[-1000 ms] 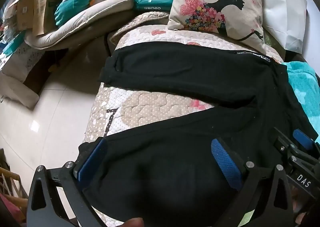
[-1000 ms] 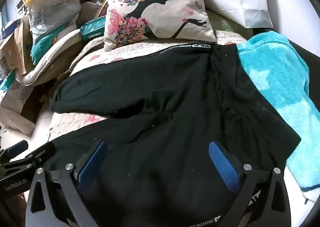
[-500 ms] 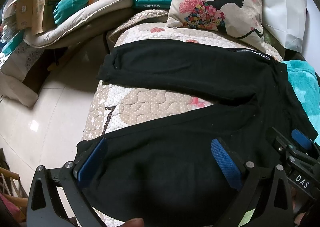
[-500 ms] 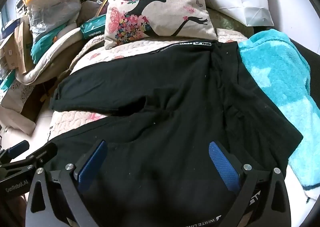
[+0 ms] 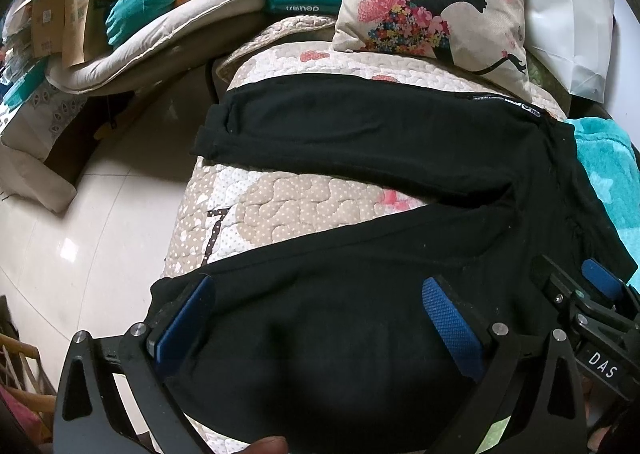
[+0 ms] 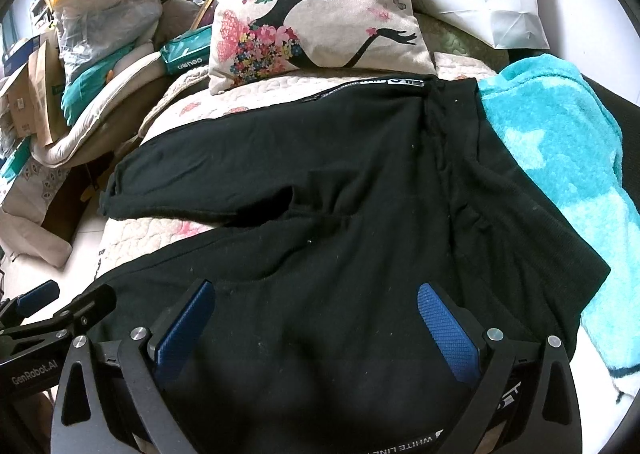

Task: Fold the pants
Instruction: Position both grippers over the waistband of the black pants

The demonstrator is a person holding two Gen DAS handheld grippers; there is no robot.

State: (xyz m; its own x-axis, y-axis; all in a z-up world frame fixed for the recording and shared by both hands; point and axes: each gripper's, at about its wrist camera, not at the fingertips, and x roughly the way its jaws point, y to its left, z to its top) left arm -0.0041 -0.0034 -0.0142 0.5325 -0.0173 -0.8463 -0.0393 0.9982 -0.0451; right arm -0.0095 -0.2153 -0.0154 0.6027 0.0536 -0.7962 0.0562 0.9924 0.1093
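fingers of the left gripper (image 5: pixel 316 318) and right gripper (image 6: pixel 316 320) gape wide, holding nothing, over the near leg of the black pants (image 6: pixel 320 193). leg axes run leftward from the waistband by the turquoise towel (image 6: pixel 560 157); the far leg lies before the pillow (image 5: pixel 432 1), with the left gripper nearer the cuffs.

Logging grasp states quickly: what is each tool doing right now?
Left tool: open over the black pants, holding nothing.
Right tool: open, holding nothing.

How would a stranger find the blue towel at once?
Start at the quilted cover where the black pants lie spread. At their waistband end lies the turquoise towel. Only it is fluffy, with pale star shapes.
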